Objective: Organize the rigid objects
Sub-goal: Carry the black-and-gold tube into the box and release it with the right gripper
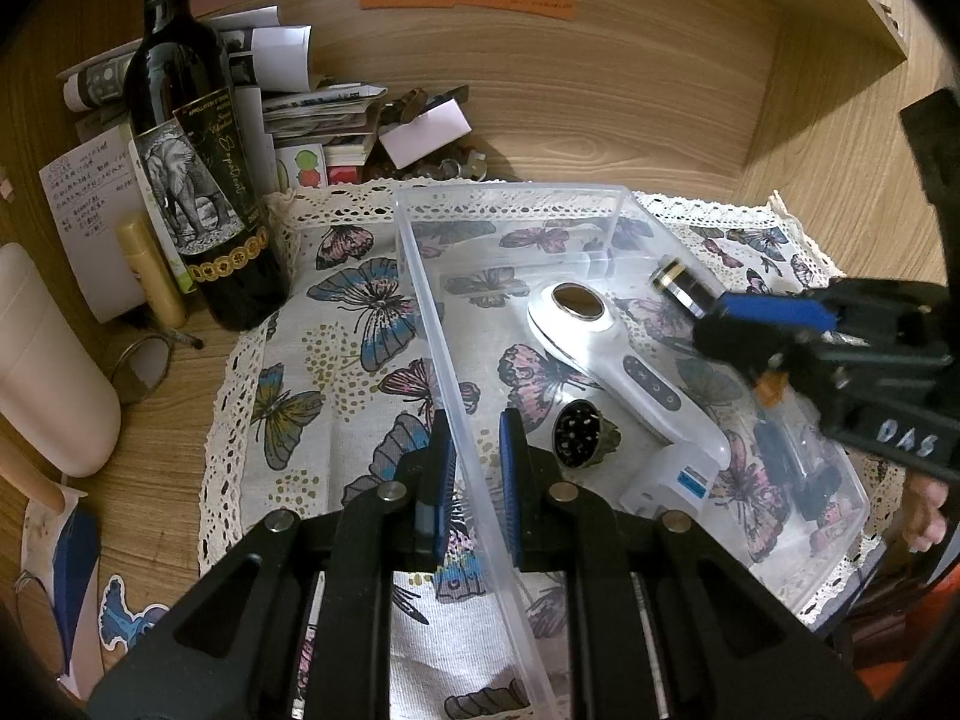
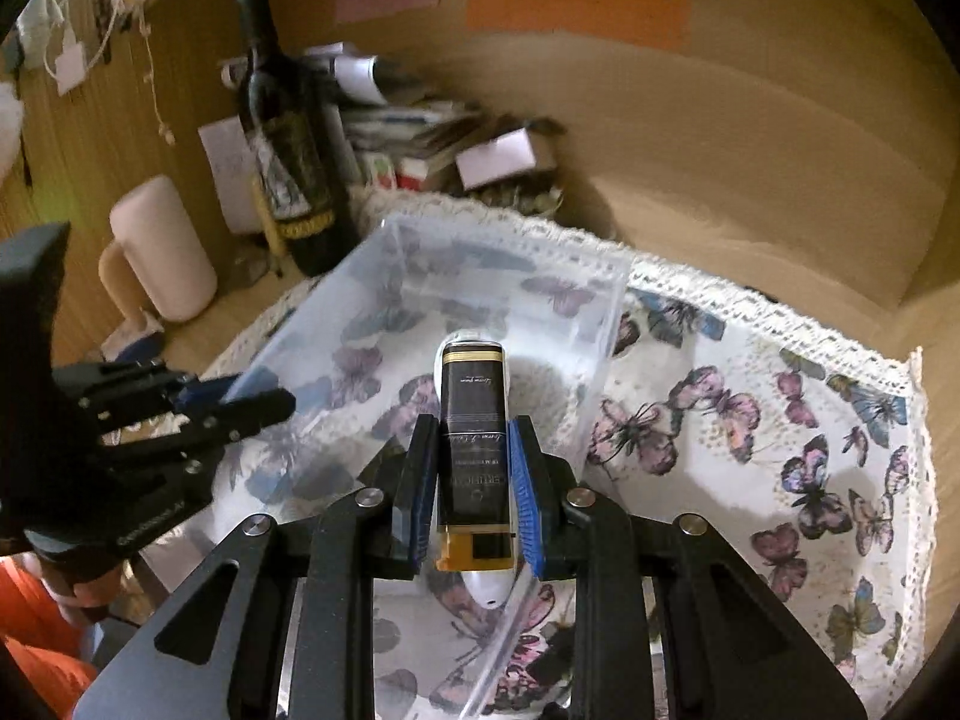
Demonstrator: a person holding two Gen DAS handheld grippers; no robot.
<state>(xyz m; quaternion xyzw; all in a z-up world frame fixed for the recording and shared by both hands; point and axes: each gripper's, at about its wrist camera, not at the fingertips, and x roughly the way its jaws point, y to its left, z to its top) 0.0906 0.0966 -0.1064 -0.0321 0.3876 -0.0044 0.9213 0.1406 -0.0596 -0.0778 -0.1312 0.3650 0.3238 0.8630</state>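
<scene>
A clear plastic bin sits on a butterfly cloth. My left gripper is shut on the bin's left wall. Inside lie a white handheld device, a round black perforated piece and dark items at the near right corner. My right gripper is shut on a black and gold bottle and holds it above the bin, over the white device. The left wrist view shows the bottle and right gripper over the bin's right side.
A wine bottle stands left of the cloth, with a pale cylinder, a gold tube, notes and stacked papers behind. A wooden back wall and side panel enclose the desk.
</scene>
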